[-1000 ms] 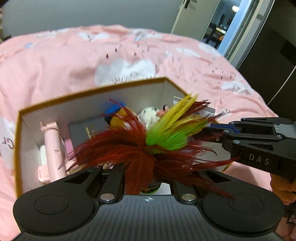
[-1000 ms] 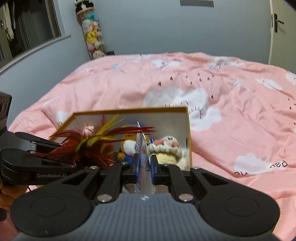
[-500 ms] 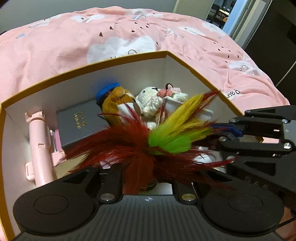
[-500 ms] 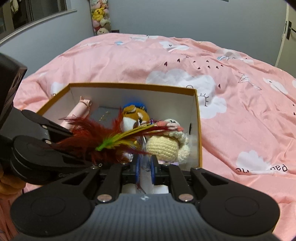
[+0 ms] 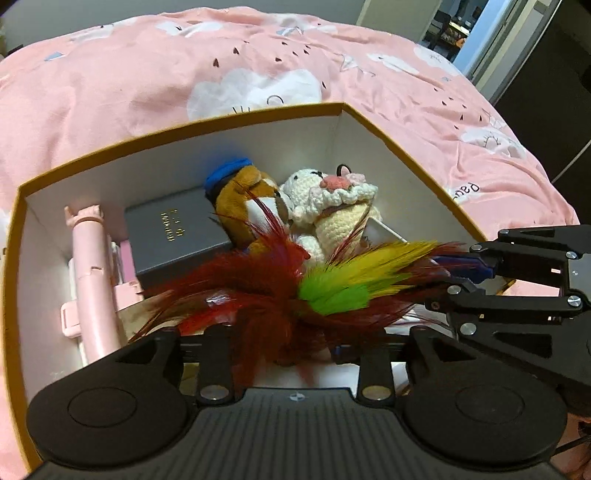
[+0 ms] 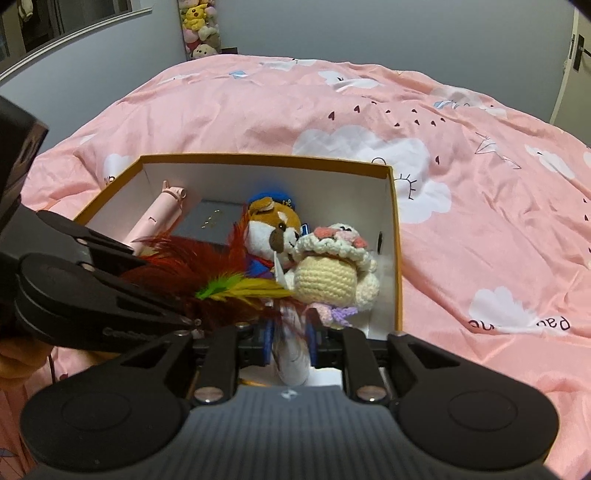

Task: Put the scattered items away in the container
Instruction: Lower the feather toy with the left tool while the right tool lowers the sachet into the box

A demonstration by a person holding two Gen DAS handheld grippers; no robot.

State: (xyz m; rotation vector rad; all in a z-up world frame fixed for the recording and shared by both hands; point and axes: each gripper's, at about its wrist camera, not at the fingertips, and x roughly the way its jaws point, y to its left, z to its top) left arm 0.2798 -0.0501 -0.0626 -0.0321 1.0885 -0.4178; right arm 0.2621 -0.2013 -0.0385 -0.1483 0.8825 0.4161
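As counted in box [image 6: 393,236]: plush toys [image 6: 273,234] 2 | feather toy [image 5: 295,291] 1

Matt cardboard box [image 5: 229,122], crocheted yarn doll [image 6: 334,275], cotton bedspread [image 6: 480,221]

Pink cloud-print bedspread [image 6: 461,192] (rumpled) below grey walls [image 6: 369,29], plush stack [image 6: 199,31] cornered.

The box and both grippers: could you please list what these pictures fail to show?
- Left wrist view: left gripper fingertips, behind the feather toy.
- Both views: box floor, under toys.
- Right wrist view: white item between the right gripper pads, lower end cut off by the gripper body.
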